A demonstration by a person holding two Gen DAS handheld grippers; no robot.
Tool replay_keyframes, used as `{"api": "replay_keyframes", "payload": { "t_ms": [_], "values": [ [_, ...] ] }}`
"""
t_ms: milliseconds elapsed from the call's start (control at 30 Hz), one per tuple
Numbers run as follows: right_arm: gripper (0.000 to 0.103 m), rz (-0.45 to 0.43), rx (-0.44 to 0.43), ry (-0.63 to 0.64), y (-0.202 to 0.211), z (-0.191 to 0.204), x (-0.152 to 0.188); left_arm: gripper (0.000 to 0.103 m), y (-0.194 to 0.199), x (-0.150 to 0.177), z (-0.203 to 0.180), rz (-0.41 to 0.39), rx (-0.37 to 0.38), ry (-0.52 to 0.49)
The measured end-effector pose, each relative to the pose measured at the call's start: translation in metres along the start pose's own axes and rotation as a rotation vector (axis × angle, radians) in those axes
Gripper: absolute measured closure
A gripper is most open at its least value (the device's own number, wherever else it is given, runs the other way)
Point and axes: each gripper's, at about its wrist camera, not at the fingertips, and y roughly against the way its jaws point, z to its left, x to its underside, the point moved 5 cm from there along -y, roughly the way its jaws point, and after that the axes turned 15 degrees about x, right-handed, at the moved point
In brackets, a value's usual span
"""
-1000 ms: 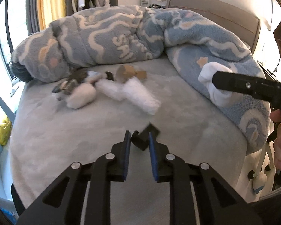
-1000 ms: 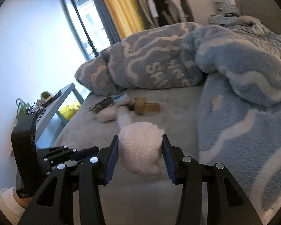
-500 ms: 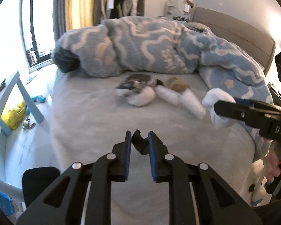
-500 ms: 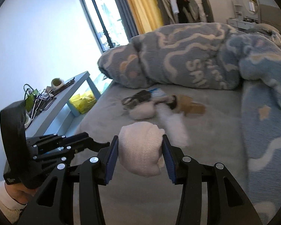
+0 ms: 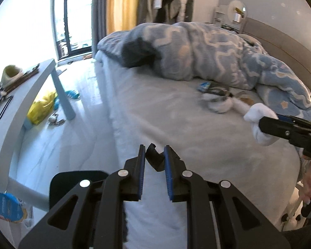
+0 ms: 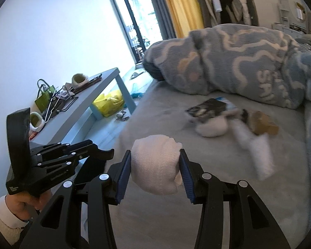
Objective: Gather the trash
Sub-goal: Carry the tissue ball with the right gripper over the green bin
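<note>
My left gripper (image 5: 154,155) is shut on a small black scrap (image 5: 154,158) and holds it above the bed's front edge. My right gripper (image 6: 155,164) is shut on a white wad of tissue (image 6: 155,164); it also shows at the right of the left wrist view (image 5: 259,122). More trash lies on the grey bed sheet (image 6: 197,176): a dark wrapper (image 6: 207,109), a white wad (image 6: 211,128), a long white tissue (image 6: 257,147) and a brown cardboard piece (image 6: 261,122). The left gripper shows at the left of the right wrist view (image 6: 101,153).
A blue patterned duvet (image 5: 197,49) is heaped along the bed's far side. A light blue side table (image 5: 27,87) with clutter stands left of the bed. A yellow bag (image 5: 41,108) lies on the floor under it. A black bin rim (image 5: 76,178) shows below left.
Both grippers have swung left and pulled back from the trash pile, still holding their items. The floor and side table have come into view.
</note>
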Motion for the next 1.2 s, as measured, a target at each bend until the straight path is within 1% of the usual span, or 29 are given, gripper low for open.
{"api": "replay_keyframes", "payload": {
  "t_ms": [300, 500, 733, 833, 933, 967, 1033, 1100, 1167, 1200],
  "values": [
    [0.057, 0.032, -0.052, 0.050, -0.019, 0.069, -0.001, 0.084, 0.016, 0.025, 0.065, 0.024, -0.067, 0.087],
    [0.057, 0.050, -0.088, 0.084, -0.032, 0.112, -0.002, 0.084, 0.022, 0.048, 0.106, 0.062, -0.106, 0.139],
    [0.057, 0.107, -0.114, 0.132, -0.052, 0.159, 0.008, 0.084, 0.015, 0.090, 0.148, 0.163, -0.137, 0.195],
    [0.057, 0.124, -0.128, 0.147, -0.060, 0.178, 0.012, 0.084, 0.011, 0.107, 0.166, 0.201, -0.137, 0.245],
    [0.057, 0.141, -0.135, 0.167, -0.069, 0.194, 0.018, 0.081, 0.008, 0.123, 0.178, 0.246, -0.133, 0.273],
    [0.057, 0.147, -0.135, 0.174, -0.071, 0.198, 0.020, 0.080, 0.009, 0.127, 0.181, 0.252, -0.144, 0.276],
    [0.057, 0.160, -0.132, 0.188, -0.078, 0.207, 0.024, 0.057, 0.011, 0.133, 0.188, 0.258, -0.154, 0.282],
    [0.057, 0.174, -0.129, 0.194, -0.086, 0.213, 0.027, 0.050, 0.017, 0.135, 0.193, 0.243, -0.153, 0.295],
    [0.057, 0.189, -0.122, 0.200, -0.096, 0.220, 0.032, 0.048, 0.025, 0.134, 0.198, 0.226, -0.158, 0.305],
    [0.057, 0.199, -0.119, 0.203, -0.101, 0.222, 0.035, 0.044, 0.029, 0.133, 0.199, 0.216, -0.160, 0.306]
  ]
}}
